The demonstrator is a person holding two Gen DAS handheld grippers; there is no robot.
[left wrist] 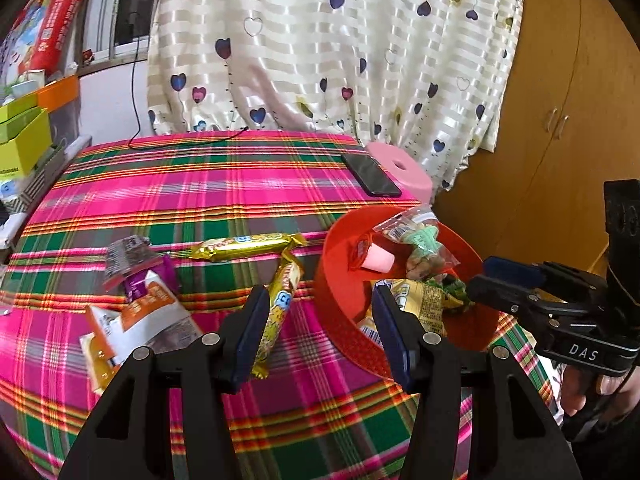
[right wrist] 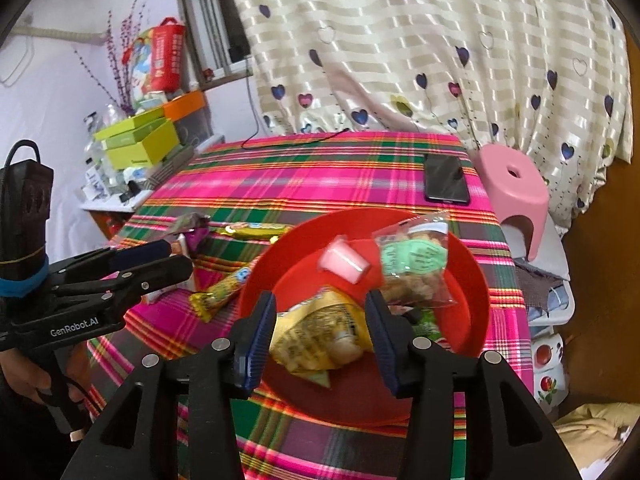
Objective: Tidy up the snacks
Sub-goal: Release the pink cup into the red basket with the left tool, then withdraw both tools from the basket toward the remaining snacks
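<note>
"DAS" is read in white on the body of the right gripper point(left wrist: 476, 280) as seen from the left wrist; "GenRobot.AI" is read on the left gripper point(right wrist: 180, 256) as seen from the right wrist. Print on the snack wrappers is too small or blurred to be read. A red bowl point(right wrist: 476, 280) is set on a pink-and-green plaid cloth point(right wrist: 320, 168) near the table's right side. Held in it are a yellow packet point(right wrist: 316, 336), a clear nut bag point(right wrist: 416, 268) with a green label, and a pink-white sweet point(right wrist: 344, 260). Left of the bowl, on the cloth, two gold bars point(left wrist: 248, 246) are laid, one crosswise and one pointing toward the camera, touching at one end. Further left a purple pack point(left wrist: 140, 280) and orange-white packs point(left wrist: 132, 316) are piled loosely. The left gripper is held wide, nothing between its pads, above the nearer gold bar and the bowl's rim. The right gripper's jaws are parted partway over the bowl; the yellow packet is seen between them from the right wrist, the pads not pressing on it. A black phone point(right wrist: 446, 178) is lying at the far right of the cloth, a black cable point(left wrist: 184, 142) along the far edge. A pink stool point(right wrist: 516, 188) is standing just beside the table, before a heart-print curtain point(right wrist: 400, 40). Green boxes point(right wrist: 140, 140) and a red bag point(right wrist: 166, 56) are stacked at far left.
</note>
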